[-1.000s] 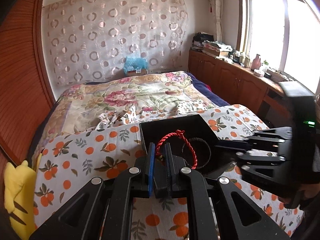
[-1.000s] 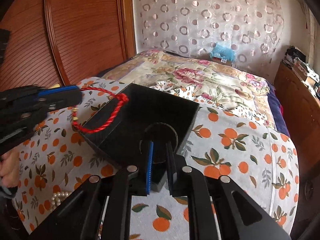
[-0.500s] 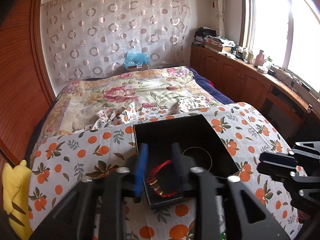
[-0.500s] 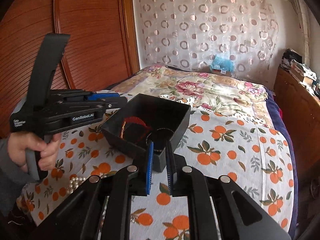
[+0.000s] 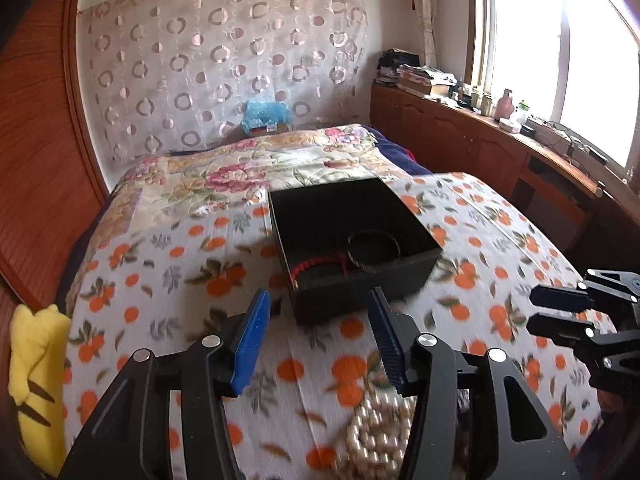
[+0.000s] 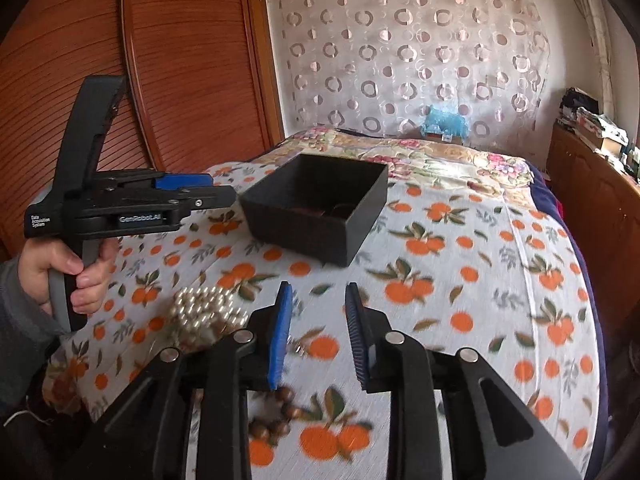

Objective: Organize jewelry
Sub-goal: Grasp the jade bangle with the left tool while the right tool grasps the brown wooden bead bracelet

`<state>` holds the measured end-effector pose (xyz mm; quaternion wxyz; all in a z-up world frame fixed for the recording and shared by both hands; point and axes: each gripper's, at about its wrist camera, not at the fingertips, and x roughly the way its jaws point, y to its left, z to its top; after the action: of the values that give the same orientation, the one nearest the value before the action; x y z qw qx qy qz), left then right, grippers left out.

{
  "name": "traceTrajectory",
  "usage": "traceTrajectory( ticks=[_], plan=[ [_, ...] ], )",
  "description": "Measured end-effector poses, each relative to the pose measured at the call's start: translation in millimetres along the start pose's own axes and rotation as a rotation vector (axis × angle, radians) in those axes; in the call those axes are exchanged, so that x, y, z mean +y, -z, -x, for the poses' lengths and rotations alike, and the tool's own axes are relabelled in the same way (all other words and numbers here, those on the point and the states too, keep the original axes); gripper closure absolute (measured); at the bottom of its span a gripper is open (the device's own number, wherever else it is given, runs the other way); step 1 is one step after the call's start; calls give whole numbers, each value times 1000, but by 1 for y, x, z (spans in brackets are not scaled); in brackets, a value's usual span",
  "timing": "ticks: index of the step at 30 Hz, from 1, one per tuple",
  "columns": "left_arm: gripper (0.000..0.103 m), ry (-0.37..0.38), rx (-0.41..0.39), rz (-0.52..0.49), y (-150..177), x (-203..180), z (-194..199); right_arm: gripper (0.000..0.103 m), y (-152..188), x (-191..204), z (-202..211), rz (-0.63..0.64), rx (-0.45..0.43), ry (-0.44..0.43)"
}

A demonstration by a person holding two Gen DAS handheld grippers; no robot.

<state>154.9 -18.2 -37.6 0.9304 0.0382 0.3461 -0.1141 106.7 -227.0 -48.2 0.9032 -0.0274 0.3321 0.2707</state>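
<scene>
A black open box (image 5: 352, 240) sits on the orange-print cloth; it also shows in the right wrist view (image 6: 320, 208). A red cord bracelet (image 5: 316, 266) and a dark ring bracelet (image 5: 374, 248) lie inside it. My left gripper (image 5: 318, 316) is open and empty, pulled back in front of the box. A pearl strand (image 5: 376, 436) lies below it, also seen in the right wrist view (image 6: 208, 308). My right gripper (image 6: 318, 308) is open and empty, above brown wooden beads (image 6: 276, 420). It appears at the right edge of the left wrist view (image 5: 556, 312).
The orange-print cloth (image 6: 460, 280) covers the near end of a bed with a floral quilt (image 5: 240, 168). A yellow plush toy (image 5: 36, 368) sits at the left. A wooden wardrobe (image 6: 160, 80) stands left, and a wooden counter (image 5: 520, 148) under the window right.
My left gripper let go of the red bracelet into the box, opened and pulled back. My right gripper opened and drew back from the box, which now sits flat.
</scene>
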Motion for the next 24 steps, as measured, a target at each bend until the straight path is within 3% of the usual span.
traceTrajectory(
  ticks=[13,24],
  plan=[
    [54,65,39,51,57,-8,38,71,52,18,-15,18,168,15],
    [54,88,110,73,93,-12,47,71,57,14,-18,-21,157,24]
  ],
)
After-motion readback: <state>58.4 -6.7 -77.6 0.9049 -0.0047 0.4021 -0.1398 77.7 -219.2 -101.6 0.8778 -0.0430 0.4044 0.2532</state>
